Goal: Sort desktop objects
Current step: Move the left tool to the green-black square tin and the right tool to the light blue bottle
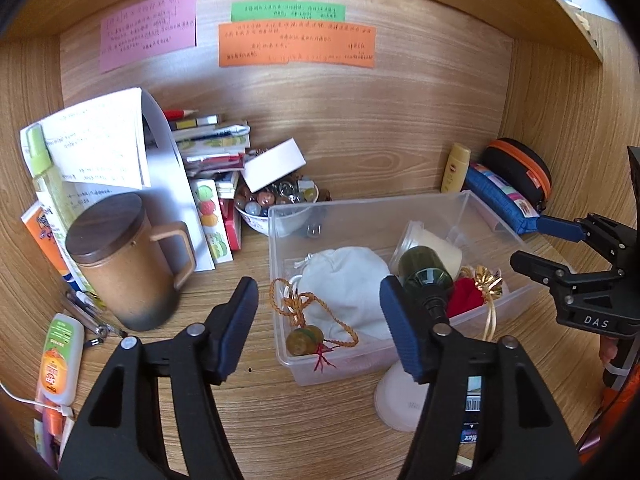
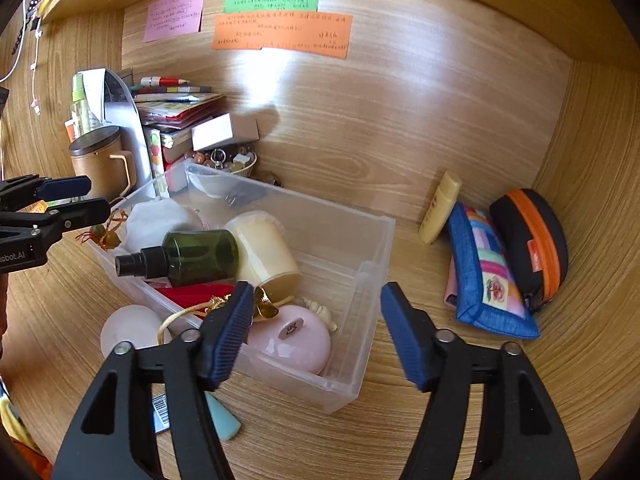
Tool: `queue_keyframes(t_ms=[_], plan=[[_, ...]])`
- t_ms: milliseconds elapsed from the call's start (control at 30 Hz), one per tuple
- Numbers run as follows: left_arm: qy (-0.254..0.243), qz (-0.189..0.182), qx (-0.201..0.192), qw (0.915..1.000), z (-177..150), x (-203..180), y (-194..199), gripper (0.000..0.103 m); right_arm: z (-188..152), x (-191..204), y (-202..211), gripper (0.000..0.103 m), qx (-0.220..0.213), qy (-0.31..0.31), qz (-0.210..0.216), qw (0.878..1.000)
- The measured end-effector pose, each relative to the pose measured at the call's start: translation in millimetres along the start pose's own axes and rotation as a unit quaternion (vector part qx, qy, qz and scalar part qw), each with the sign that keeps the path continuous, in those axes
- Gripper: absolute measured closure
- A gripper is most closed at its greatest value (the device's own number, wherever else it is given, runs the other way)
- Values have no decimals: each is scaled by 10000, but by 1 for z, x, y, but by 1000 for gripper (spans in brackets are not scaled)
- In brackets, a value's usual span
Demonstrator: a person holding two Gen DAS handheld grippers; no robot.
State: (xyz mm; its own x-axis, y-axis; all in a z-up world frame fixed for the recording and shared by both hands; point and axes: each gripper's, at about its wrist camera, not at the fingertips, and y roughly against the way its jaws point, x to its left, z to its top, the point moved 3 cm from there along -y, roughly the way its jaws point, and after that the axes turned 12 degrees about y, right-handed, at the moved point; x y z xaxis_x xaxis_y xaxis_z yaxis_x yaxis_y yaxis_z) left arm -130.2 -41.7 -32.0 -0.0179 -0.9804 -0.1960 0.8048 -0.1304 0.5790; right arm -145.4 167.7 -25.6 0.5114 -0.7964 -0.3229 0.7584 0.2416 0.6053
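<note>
While both grippers [image 1: 320,320] [image 2: 316,320] tilt down over the clear bin [image 2: 360,240], their jaws stand released.

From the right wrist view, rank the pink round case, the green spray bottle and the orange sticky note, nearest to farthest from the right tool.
1. Pink round case, bin's near corner.
2. Green spray bottle, lying mid-bin, left.
3. Orange sticky note, on the back wall.

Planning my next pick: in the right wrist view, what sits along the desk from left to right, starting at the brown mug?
Brown mug → clear plastic bin → yellow tube → blue patchwork pouch → black case with orange zip.
</note>
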Motion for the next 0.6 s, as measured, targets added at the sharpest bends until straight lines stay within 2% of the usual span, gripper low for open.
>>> queue_keyframes(t_ms=[67,233,500,600], plan=[[-7,62,-126,9999,0,0,7,28,1,1,4,29,-34,10,-64,10000],[26,160,-299,9994,-3,2,20,15,-1,1,13,24,-72,-90,-61,9999],[93,289,-86,9995,-21,10,26,12,-14,10,23,23,-39,-253,53,9997],[158,233,-27,9996,-29,11,31,8,-19,15,27,23,-21,-255,113,9996]])
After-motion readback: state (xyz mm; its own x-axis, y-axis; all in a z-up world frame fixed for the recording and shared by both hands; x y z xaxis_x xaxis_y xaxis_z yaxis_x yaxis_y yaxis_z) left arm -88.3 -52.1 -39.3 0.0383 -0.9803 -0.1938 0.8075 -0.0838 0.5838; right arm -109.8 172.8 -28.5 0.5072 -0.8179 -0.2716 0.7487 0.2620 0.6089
